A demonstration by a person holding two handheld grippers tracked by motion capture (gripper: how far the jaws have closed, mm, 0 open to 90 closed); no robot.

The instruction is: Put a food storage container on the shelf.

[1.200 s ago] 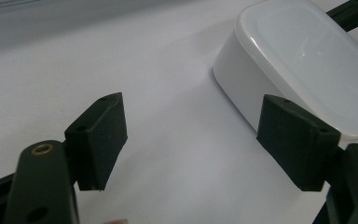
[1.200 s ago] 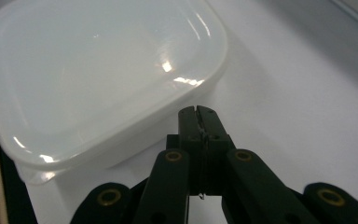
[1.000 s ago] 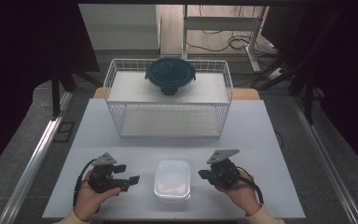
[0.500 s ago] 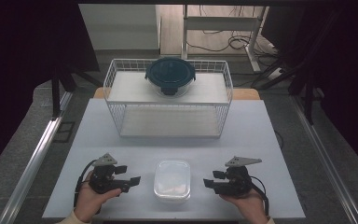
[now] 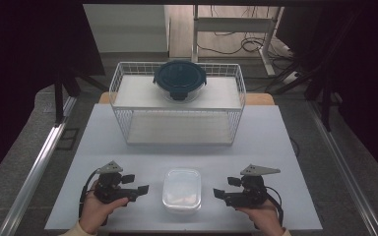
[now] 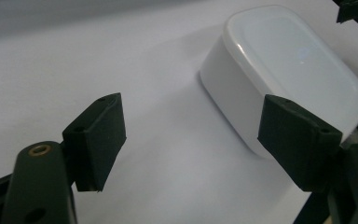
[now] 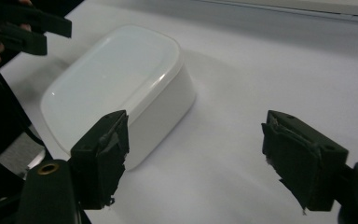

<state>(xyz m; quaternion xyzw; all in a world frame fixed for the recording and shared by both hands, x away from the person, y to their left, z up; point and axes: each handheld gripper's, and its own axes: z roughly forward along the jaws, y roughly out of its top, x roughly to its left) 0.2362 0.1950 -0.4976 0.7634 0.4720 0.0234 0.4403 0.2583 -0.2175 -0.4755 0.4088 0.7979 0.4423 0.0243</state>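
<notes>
A white rectangular lidded container (image 5: pixel 181 190) lies on the table near its front edge, between my two grippers. To its left my left gripper (image 5: pixel 137 185) points at it with its jaws wide apart and nothing between them; in the left gripper view the container (image 6: pixel 284 74) lies just ahead of the left gripper (image 6: pixel 198 135). On the other side my right gripper (image 5: pixel 225 188) faces the container (image 7: pixel 121 84). The right gripper (image 7: pixel 200 154) has just been opening its jaws, which stand wide over bare table, holding nothing.
A white wire basket (image 5: pixel 128 125) with a shelf stands at the back of the pale table (image 5: pixel 275 137). On that shelf sits a round container with a dark blue lid (image 5: pixel 179 78). Dark floor and metal rails flank the table.
My right hand has shifted right and toward the table's near edge, and its jaws have gone from shut to wide apart. The left hand and the white container have stayed put.
</notes>
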